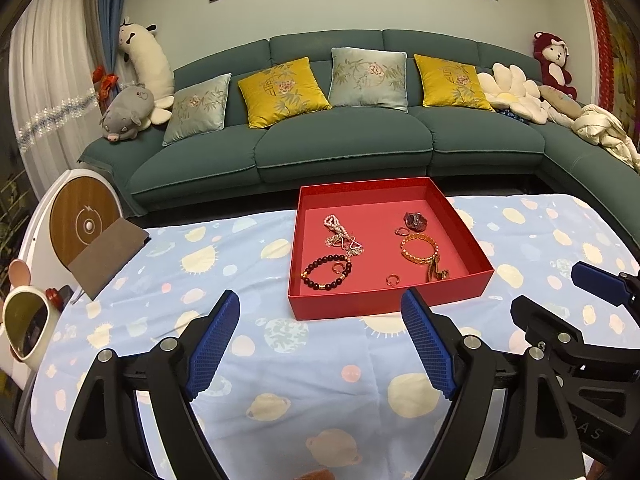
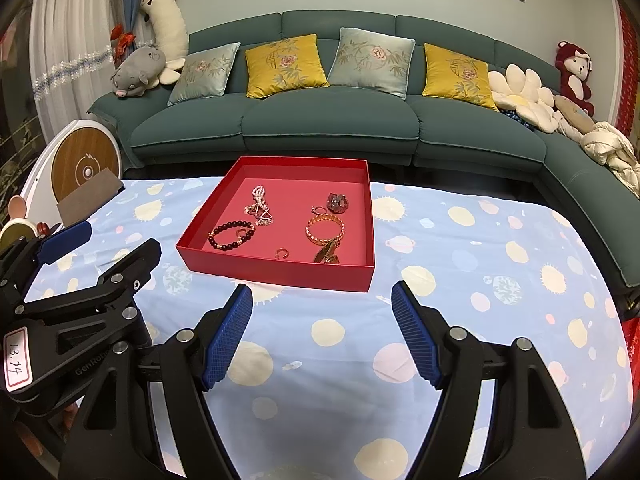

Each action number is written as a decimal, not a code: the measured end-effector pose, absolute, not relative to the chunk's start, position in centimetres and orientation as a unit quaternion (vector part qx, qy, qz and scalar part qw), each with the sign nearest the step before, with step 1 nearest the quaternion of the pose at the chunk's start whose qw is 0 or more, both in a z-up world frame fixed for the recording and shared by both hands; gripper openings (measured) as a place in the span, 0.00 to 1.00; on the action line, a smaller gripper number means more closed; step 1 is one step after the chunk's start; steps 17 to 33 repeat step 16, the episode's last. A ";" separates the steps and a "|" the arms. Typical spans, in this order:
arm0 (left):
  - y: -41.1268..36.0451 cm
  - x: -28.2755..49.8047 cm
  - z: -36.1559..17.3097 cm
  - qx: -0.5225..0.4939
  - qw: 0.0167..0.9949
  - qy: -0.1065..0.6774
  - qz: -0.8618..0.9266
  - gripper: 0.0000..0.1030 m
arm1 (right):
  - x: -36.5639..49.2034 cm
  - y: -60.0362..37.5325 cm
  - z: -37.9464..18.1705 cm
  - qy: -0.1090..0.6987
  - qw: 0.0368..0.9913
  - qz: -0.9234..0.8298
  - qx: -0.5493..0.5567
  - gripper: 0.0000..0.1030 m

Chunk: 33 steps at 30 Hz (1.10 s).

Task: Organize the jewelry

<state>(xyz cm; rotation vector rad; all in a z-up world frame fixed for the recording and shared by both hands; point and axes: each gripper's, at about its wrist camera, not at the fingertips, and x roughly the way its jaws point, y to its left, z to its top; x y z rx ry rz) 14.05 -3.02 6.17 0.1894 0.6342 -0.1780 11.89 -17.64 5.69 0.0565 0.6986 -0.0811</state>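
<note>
A shallow red tray (image 1: 384, 303) (image 2: 280, 274) stands on the table with jewelry inside: a dark bead bracelet (image 1: 326, 272) (image 2: 231, 235), a pearl and chain necklace tangle (image 1: 342, 236) (image 2: 260, 204), a gold bangle with chain (image 1: 420, 254) (image 2: 325, 232), a dark watch (image 1: 415, 221) (image 2: 338, 202) and small rings (image 1: 392, 280) (image 2: 281, 253). My left gripper (image 1: 320, 312) is open and empty, just short of the tray's near wall. My right gripper (image 2: 322, 300) is open and empty, also in front of the tray. Each gripper shows at the other view's edge.
The table wears a light blue cloth with planet prints (image 1: 280, 360) (image 2: 480, 280). A brown pouch (image 1: 106, 256) and a small mirror (image 1: 26, 326) lie at the left edge. A green sofa (image 1: 340, 148) with cushions and plush toys stands behind the table.
</note>
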 end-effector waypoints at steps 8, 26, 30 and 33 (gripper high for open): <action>-2.9 14.0 6.1 0.093 0.942 0.312 -0.079 0.79 | 11.9 -17.6 5.7 0.342 0.938 -0.039 0.027 0.68; -2.7 14.0 6.0 0.089 0.941 0.315 -0.082 0.79 | 11.8 -17.6 5.6 0.341 0.939 -0.040 0.027 0.68; -2.7 14.0 6.0 0.089 0.941 0.315 -0.082 0.79 | 11.8 -17.6 5.6 0.341 0.939 -0.040 0.027 0.68; -2.7 14.0 6.0 0.089 0.941 0.315 -0.082 0.79 | 11.8 -17.6 5.6 0.341 0.939 -0.040 0.027 0.68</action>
